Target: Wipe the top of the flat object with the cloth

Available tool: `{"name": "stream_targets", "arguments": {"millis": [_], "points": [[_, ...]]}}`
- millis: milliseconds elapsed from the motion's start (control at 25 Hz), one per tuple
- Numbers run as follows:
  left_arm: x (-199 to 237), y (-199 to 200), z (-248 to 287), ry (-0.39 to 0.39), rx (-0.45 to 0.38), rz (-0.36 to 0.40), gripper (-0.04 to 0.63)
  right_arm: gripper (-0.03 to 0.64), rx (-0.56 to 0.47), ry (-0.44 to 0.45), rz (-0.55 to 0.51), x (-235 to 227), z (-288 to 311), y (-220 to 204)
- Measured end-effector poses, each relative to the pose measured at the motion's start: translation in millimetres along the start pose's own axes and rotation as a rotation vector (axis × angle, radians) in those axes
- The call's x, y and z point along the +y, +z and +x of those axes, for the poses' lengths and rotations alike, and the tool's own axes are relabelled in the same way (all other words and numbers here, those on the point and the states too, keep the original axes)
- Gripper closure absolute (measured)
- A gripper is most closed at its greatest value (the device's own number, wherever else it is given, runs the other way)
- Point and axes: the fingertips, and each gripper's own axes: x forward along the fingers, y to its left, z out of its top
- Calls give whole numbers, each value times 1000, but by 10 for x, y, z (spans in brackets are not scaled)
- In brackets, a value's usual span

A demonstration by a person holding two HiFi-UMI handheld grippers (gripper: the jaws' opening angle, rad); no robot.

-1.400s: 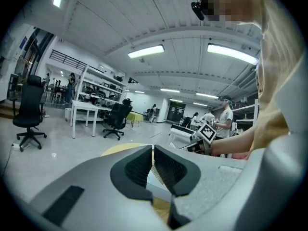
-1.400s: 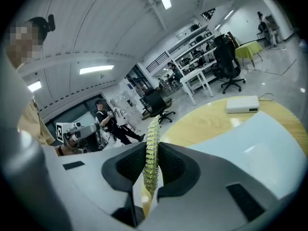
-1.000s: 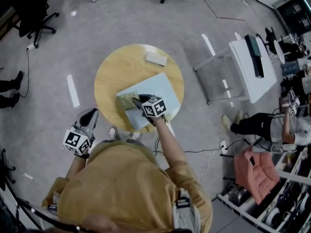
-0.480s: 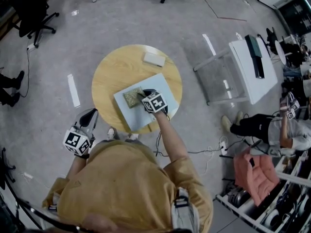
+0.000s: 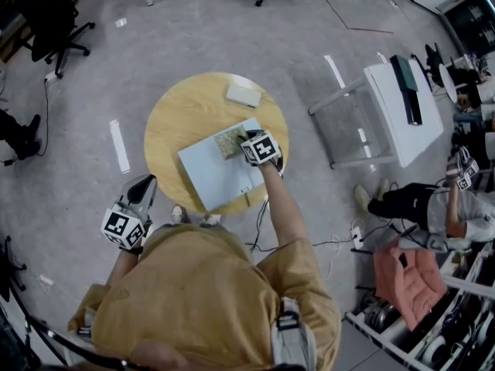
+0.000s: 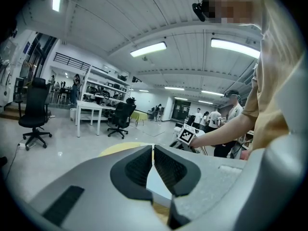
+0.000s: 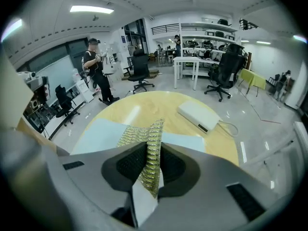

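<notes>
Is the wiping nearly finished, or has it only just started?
It is under way. The right gripper has its fingers shut on the yellow-green textured cloth and holds it on the pale blue flat board, at the far edge. A second ago the cloth was by the board's left corner, so one stroke across looks done. The rest may still need wiping; no marks show. The left gripper hangs shut and empty.

The right arm (image 5: pixel 280 219) stretches forward over the counter (image 5: pixel 174 110). The right claw (image 5: pixel 241 139) sits low above the far right part of the counter, with its marker cube (image 5: pixel 261 148) facing up. Its jaws are pinched tight on an upright fold of the cloth (image 7: pixel 152 150). The left arm (image 5: pixel 124 265) is bent and drawn back. The left claw (image 5: pixel 142 182) hangs off the counter's near left edge and points toward it. Its jaws are pressed together with nothing between them.
</notes>
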Motion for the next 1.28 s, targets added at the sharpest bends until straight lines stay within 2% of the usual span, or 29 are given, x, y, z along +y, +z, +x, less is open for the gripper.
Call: {"name": "stream_targets", "arguments": {"millis": [280, 760, 1000, 1120, 1280], "points": [[-102, -6, 76, -22, 9, 11, 580, 552, 39, -79, 15, -426, -113, -69], [-125, -93, 70, -4, 35, -10, 580, 552, -26, -248, 140, -1047, -356, -266], [-139, -61, 92, -16, 29, -11, 580, 552, -70, -293, 162, -1136, -543, -233], [-146, -42, 119, -32, 24, -9, 580, 552, -127, -310, 165, -1147, -689, -131], [-158, -3, 153, -57, 18, -5, 580, 554, -162, -334, 91, -1064, -919, 15]]}}
